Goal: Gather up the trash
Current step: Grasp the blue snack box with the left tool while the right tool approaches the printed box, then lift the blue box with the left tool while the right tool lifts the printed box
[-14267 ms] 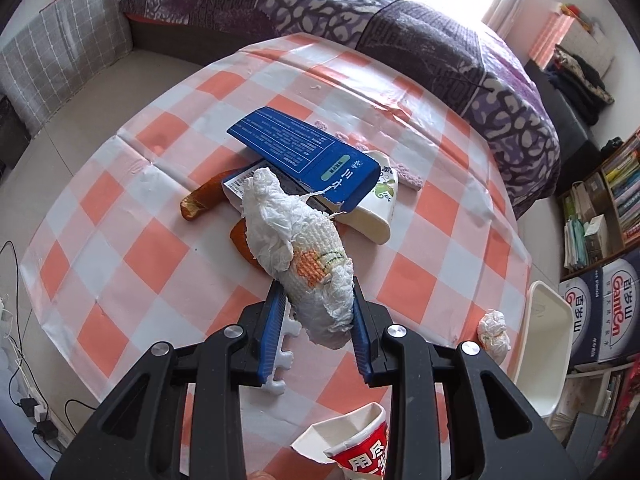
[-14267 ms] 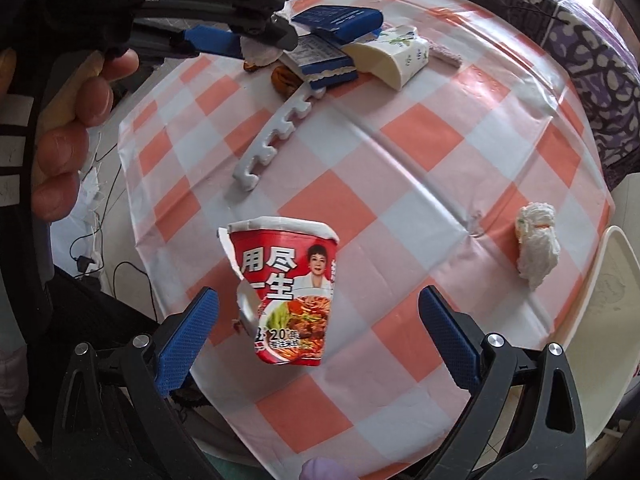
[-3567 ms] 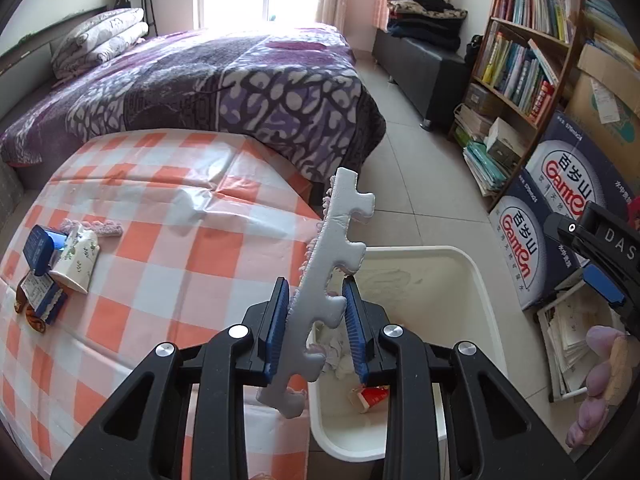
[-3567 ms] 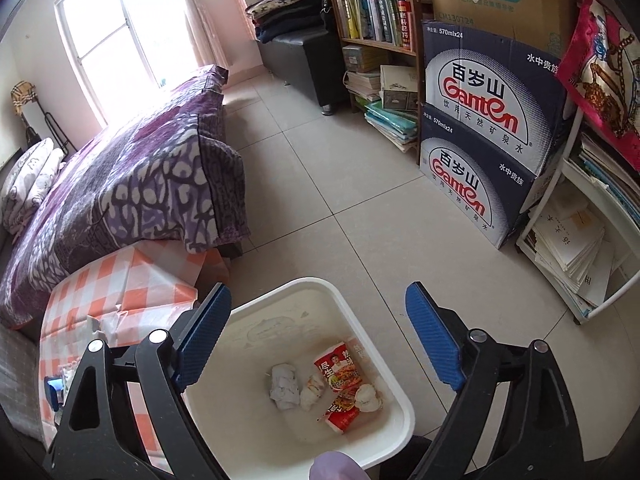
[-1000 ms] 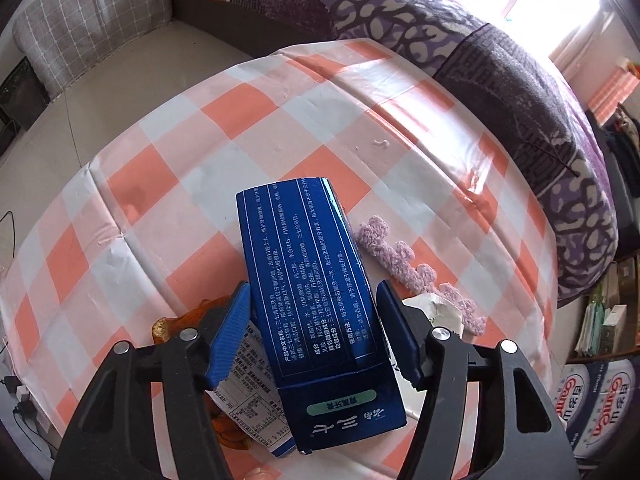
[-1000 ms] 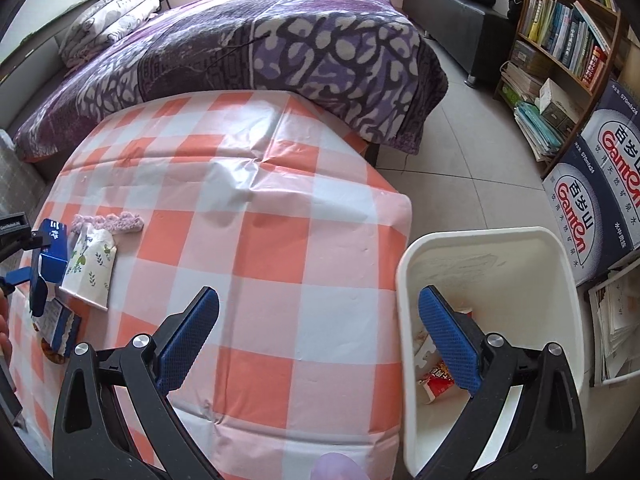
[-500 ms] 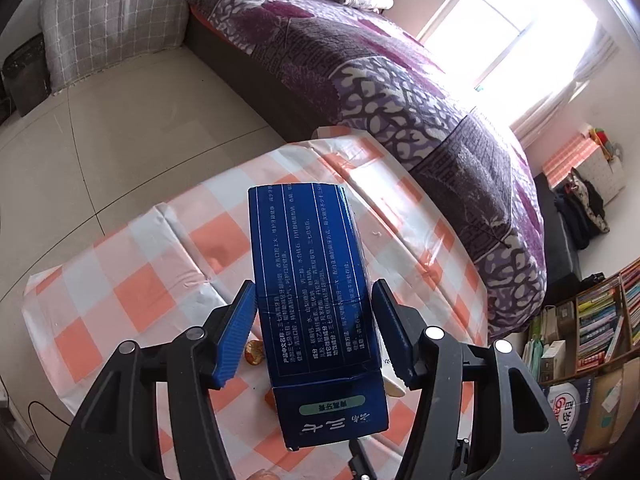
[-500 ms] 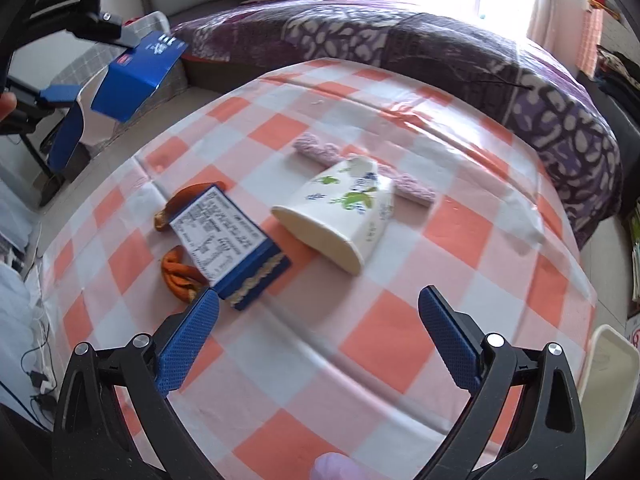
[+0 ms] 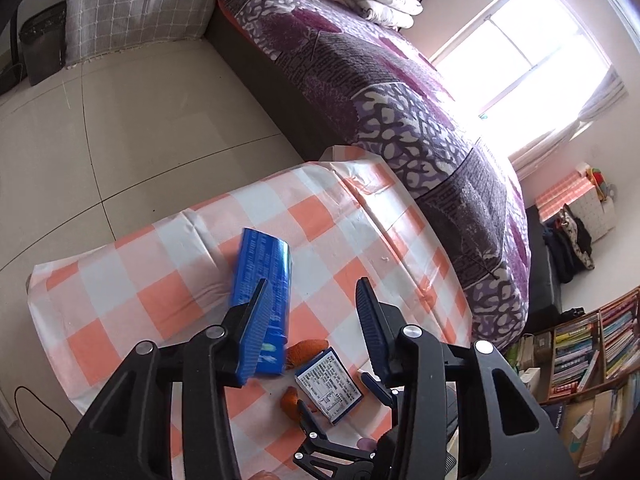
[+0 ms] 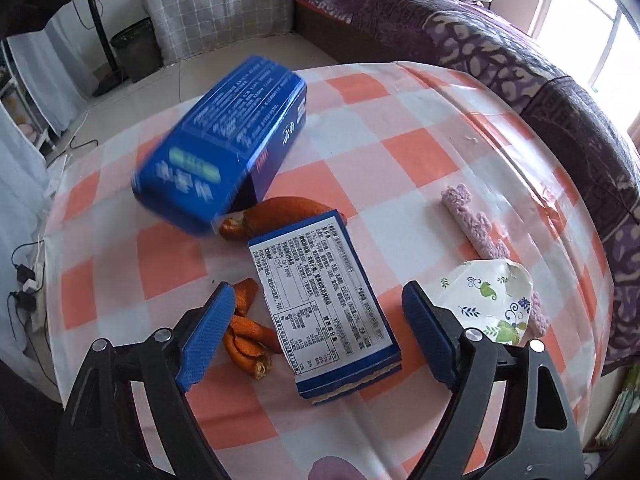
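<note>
Blue box (image 9: 262, 300) is dropping out of the left tool (image 9: 310, 324), now spread. Right tool (image 10: 316, 334) is hovering spread over the labelled carton (image 10: 324, 308). Box tumbling at 10 o'clock risks sliding off the bench (image 10: 420, 152).

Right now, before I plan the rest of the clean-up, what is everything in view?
long box: 1, blue, blurred and tilted at the table's far left
flat box: 1, blue with a white label, lying between the right gripper's fingers
peels: several, orange, beside the flat box
cup: 1, white with a green and blue print, crushed, right of the flat box
strip: 1, purple, knitted, behind the cup
table: 1, orange and white checked cloth
bed: 1, purple cover, behind the table
bookshelf: 1, brown, far right
left gripper: black with blue pads, open, long box at its left finger
right gripper: the same, open over the flat box
</note>
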